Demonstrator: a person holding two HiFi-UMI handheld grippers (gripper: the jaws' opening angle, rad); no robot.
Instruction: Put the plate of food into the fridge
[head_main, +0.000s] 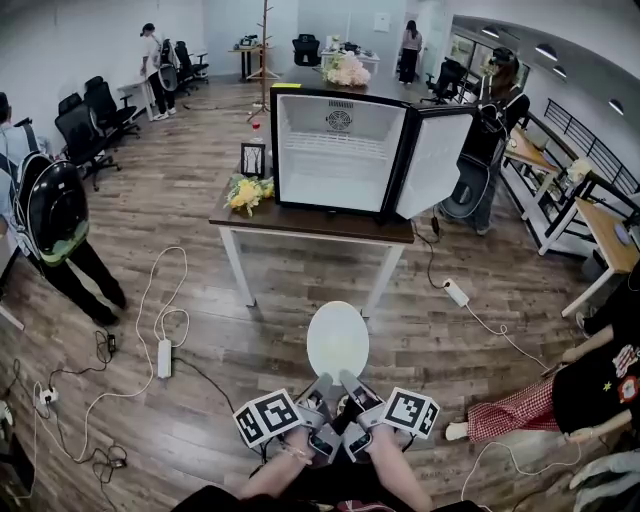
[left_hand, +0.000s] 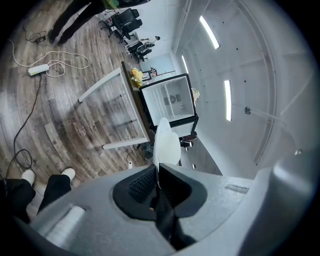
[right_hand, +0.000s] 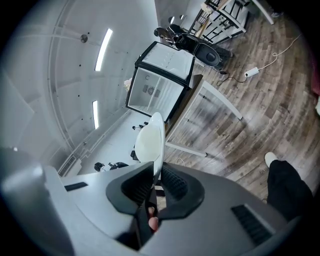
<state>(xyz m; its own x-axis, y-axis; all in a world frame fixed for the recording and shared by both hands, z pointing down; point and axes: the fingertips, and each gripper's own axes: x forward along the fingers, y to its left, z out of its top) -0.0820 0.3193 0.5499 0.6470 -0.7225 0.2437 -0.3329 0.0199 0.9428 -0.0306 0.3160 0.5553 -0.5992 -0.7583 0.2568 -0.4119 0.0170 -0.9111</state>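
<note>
I hold a white oval plate (head_main: 337, 340) level over the wooden floor, and its top looks plain white. My left gripper (head_main: 318, 385) is shut on its near left rim. My right gripper (head_main: 350, 382) is shut on its near right rim. The left gripper view has the plate (left_hand: 166, 142) edge-on between the pads of that gripper (left_hand: 157, 170). It shows the same way in the right gripper view, plate (right_hand: 150, 142) clamped in the gripper (right_hand: 156, 170). Ahead, a small black fridge (head_main: 340, 150) stands on a brown table (head_main: 310, 222), its door (head_main: 435, 160) swung open to the right and its white inside bare.
Yellow flowers (head_main: 248, 192) and a picture frame (head_main: 253, 158) sit on the table left of the fridge. Cables and a power strip (head_main: 164, 357) lie on the floor at left, another strip (head_main: 457, 292) at right. People stand at left (head_main: 55, 225) and behind the fridge door (head_main: 495, 120).
</note>
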